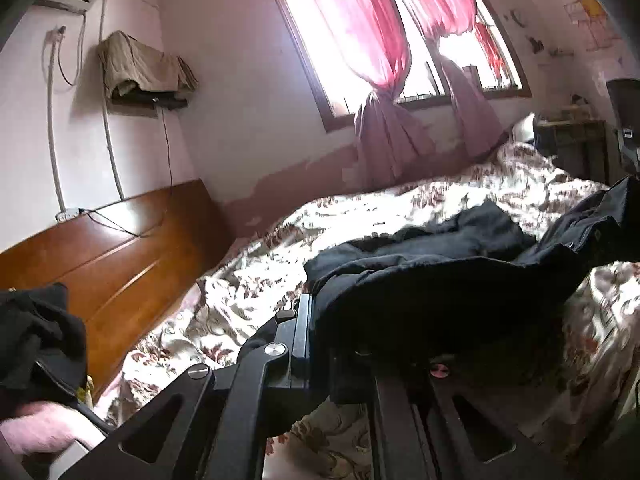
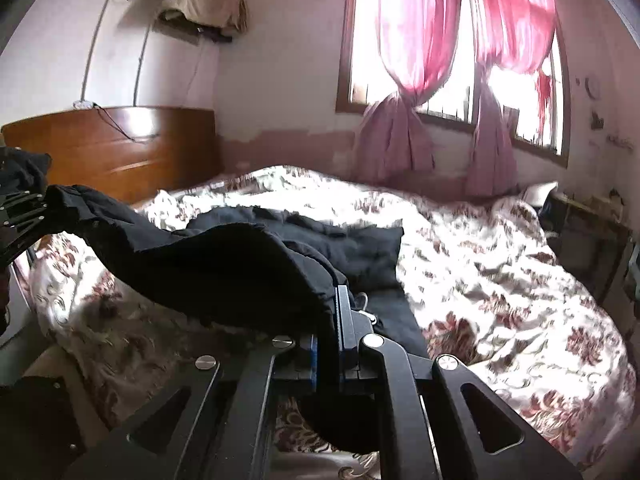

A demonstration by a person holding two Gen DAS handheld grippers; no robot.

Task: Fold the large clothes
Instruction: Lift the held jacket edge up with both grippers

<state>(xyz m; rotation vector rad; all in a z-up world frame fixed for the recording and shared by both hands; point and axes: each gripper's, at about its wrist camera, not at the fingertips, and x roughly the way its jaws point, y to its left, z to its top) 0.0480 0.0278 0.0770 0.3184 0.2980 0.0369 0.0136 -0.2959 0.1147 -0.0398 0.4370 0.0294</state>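
Left gripper point(image 1: 316, 320) pinches one edge of the large black cloth garment point(image 1: 420, 264); right gripper point(image 2: 334, 320) pinches the opposite edge. The garment's long axis spans between them, sagging above the floral-print bedspread point(image 2: 500, 264). Wooden headboard point(image 1: 112, 256) stands left, clear of the fold path.

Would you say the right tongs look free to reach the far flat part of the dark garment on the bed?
Probably not yet: the right tongs are shut on the dark garment near its edge. The floral bedspread beyond looks unobstructed, so releasing first would free them.
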